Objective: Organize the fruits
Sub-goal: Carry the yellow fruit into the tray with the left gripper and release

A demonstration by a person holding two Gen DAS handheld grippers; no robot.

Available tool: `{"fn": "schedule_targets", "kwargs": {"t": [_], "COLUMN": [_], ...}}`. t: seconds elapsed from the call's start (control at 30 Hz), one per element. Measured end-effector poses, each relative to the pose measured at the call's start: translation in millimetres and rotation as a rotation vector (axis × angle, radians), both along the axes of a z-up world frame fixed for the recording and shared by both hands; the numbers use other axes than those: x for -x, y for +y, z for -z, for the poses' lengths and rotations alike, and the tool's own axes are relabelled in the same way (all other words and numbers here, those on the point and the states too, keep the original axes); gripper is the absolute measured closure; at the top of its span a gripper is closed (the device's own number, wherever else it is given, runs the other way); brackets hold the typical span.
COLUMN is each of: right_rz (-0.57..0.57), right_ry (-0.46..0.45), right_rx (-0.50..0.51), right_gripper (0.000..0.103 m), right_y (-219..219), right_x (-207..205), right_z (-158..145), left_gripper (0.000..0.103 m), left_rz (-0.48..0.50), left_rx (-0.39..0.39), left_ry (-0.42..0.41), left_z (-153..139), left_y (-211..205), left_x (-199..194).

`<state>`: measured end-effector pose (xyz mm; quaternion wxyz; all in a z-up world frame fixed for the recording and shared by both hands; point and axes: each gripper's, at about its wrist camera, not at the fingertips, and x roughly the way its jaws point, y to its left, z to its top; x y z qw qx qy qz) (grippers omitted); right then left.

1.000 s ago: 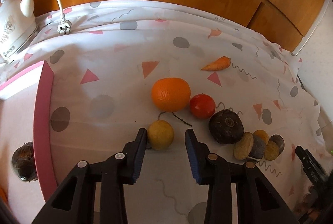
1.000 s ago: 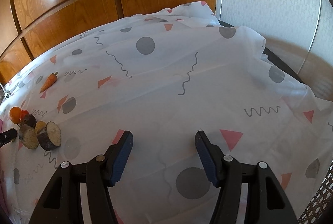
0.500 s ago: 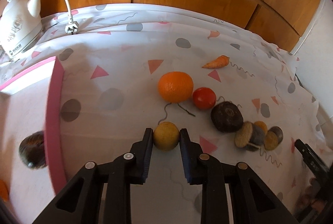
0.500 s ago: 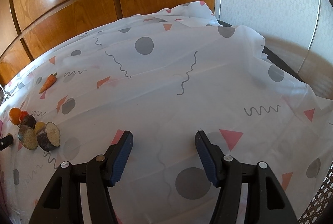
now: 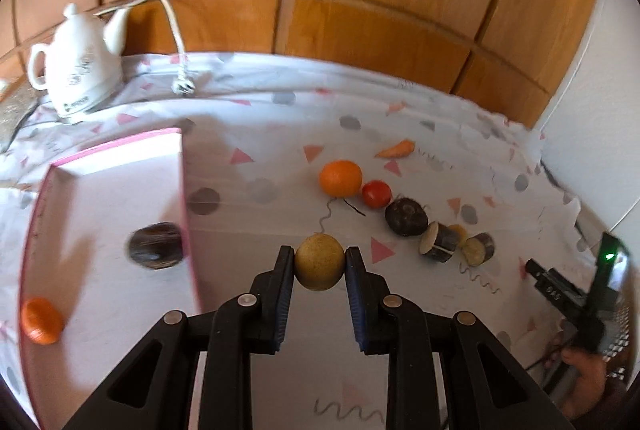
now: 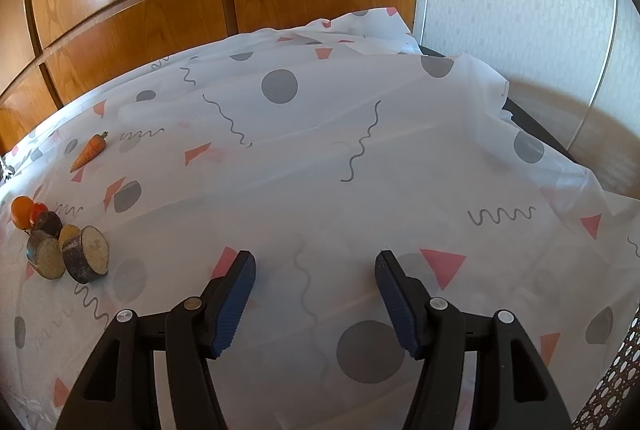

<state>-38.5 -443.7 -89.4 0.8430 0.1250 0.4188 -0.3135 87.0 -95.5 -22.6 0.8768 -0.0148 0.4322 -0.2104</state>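
Now that my left fingers (image 5: 320, 266) have closed on the yellow fruit (image 5: 320, 262), pinching it from both sides, it has come up off the cloth (image 5: 280, 166) where it lay a second ago, and I judge the pick done and the carry begun. To its left, close by, sits the pink tray (image 5: 182, 198), with a dark fruit (image 5: 154, 245) and a small orange one (image 5: 41, 320) already inside, so that is likely where this one goes; the near rim stands between my load and the tray floor and must be cleared. Ahead on the desk remain an orange (image 5: 341, 178), a tomato (image 5: 377, 193), a dark round thing (image 5: 406, 217), some cut pieces (image 5: 440, 242) and a carrot (image 5: 396, 149). A kettle (image 5: 80, 70) stands far left. My right fingers (image 6: 314, 286) hang spread and empty over bare cloth.
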Motion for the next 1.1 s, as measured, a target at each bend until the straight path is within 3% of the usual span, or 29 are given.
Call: {"fn": "schedule_targets", "kwargs": {"t": [0.23,0.53,0.77,1.0,1.1], "right_rz": [-0.005,-0.003,0.0,-0.014,-0.034], "right_ry": [0.008,0.025,0.047,0.075,0.079], "right_rx": [0.003,0.007,0.022,0.011,0.003], "right_gripper": [0.039,0.04,0.04,0.04,0.04], "right_y": [0.5,0.9,1.8,1.0,4.6], "right_x": [0.2,-1.7,-7.2,-20.6,-30.9], "right_z": [-0.3,-0.4,-0.2,-1.7,-2.8], "left_gripper": [0.077,0.077,0.077,0.077,0.077], "left_rz": [-0.145,-0.306,-0.353,-0.34,-0.338], "left_rx": [0.029,0.023,0.054,0.01,0.019], "left_ry": [-0.006,0.043,0.049,0.017,0.039], "left_z": [-9.0,16.2,21.5,20.5,26.5], "left_y": [68.0,145.8,164.7,161.4,162.1], "left_x": [16.0,38.0,48.7,55.6,55.5]}}
